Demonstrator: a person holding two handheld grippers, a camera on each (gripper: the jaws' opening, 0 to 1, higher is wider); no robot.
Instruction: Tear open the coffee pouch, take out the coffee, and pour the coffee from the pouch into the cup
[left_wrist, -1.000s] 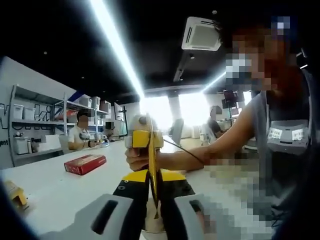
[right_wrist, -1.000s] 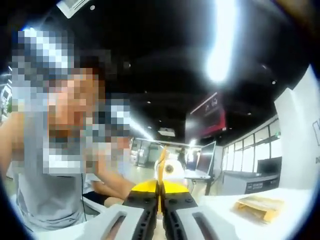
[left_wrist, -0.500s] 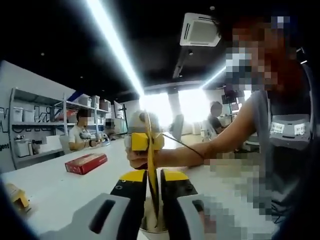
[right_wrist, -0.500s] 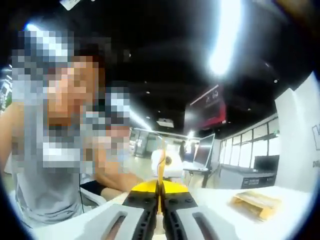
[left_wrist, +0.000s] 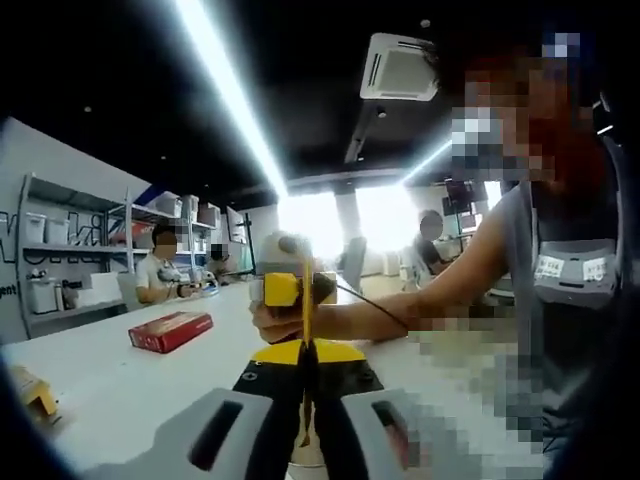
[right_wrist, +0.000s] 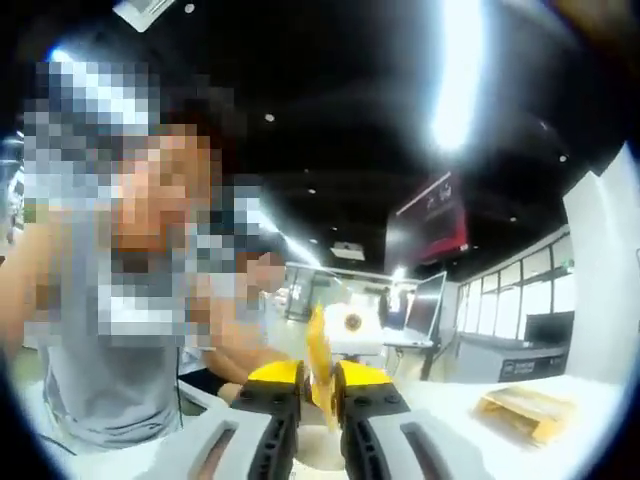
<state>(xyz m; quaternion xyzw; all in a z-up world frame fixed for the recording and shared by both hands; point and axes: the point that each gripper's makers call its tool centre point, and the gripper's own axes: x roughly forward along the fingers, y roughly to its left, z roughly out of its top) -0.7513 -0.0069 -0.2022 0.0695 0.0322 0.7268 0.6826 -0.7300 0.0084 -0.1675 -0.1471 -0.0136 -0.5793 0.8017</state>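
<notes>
Your left gripper and right gripper both have their jaws clamped on the yellow coffee pouch, held edge-on between them above the white counter, directly over the cup.

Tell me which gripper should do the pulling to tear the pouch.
Probably the right. The left gripper is shut tight on the yellow pouch, a firm anchor. The right gripper also holds it, jaws slightly apart, with the pouch bending there already.
</notes>
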